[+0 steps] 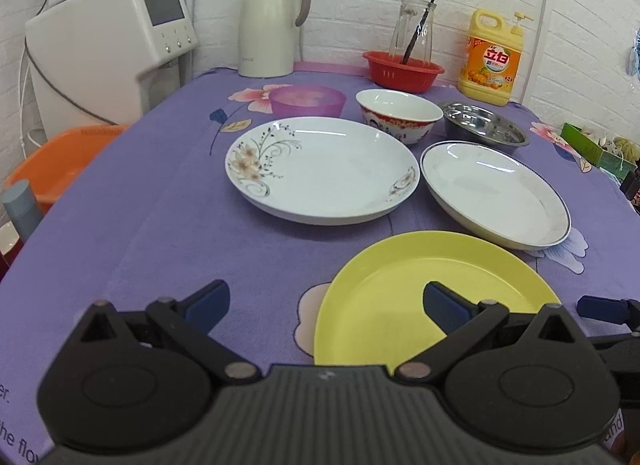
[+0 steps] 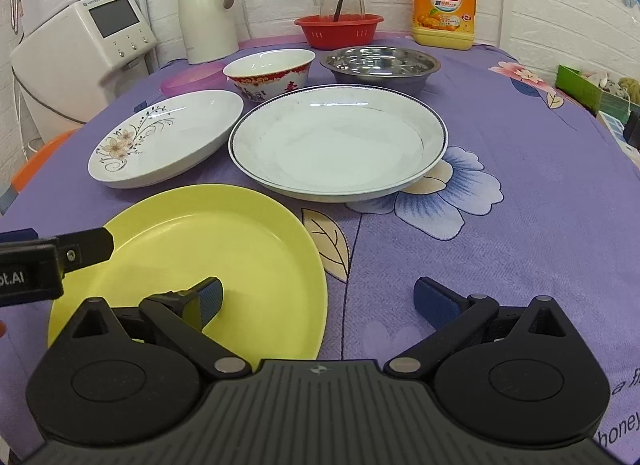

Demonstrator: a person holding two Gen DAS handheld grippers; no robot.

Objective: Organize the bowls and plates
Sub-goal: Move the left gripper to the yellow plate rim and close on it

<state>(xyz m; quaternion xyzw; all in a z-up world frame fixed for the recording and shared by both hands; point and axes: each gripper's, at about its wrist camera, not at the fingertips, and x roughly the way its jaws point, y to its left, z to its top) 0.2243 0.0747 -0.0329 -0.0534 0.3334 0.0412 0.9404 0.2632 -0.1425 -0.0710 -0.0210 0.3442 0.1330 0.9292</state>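
A yellow plate (image 1: pixel 432 297) (image 2: pixel 208 261) lies nearest on the purple cloth. Behind it sit a floral white plate (image 1: pixel 320 169) (image 2: pixel 168 137) and a blue-rimmed white plate (image 1: pixel 492 193) (image 2: pixel 340 141). Further back are a red-patterned bowl (image 1: pixel 396 113) (image 2: pixel 272 73), a steel bowl (image 1: pixel 484 125) (image 2: pixel 380 65) and a purple bowl (image 1: pixel 308 99) (image 2: pixel 192 79). My left gripper (image 1: pixel 326 303) is open, its right finger over the yellow plate's left part. My right gripper (image 2: pixel 318 301) is open, straddling that plate's right rim. Both are empty.
At the back stand a cream thermos jug (image 1: pixel 268 25), a red basket (image 1: pixel 400 69) with a glass jug (image 1: pixel 412 29), and a yellow detergent bottle (image 1: pixel 490 57). A white appliance (image 1: pixel 108 49) and an orange basin (image 1: pixel 60 161) are left. A green box (image 1: pixel 592 145) is right.
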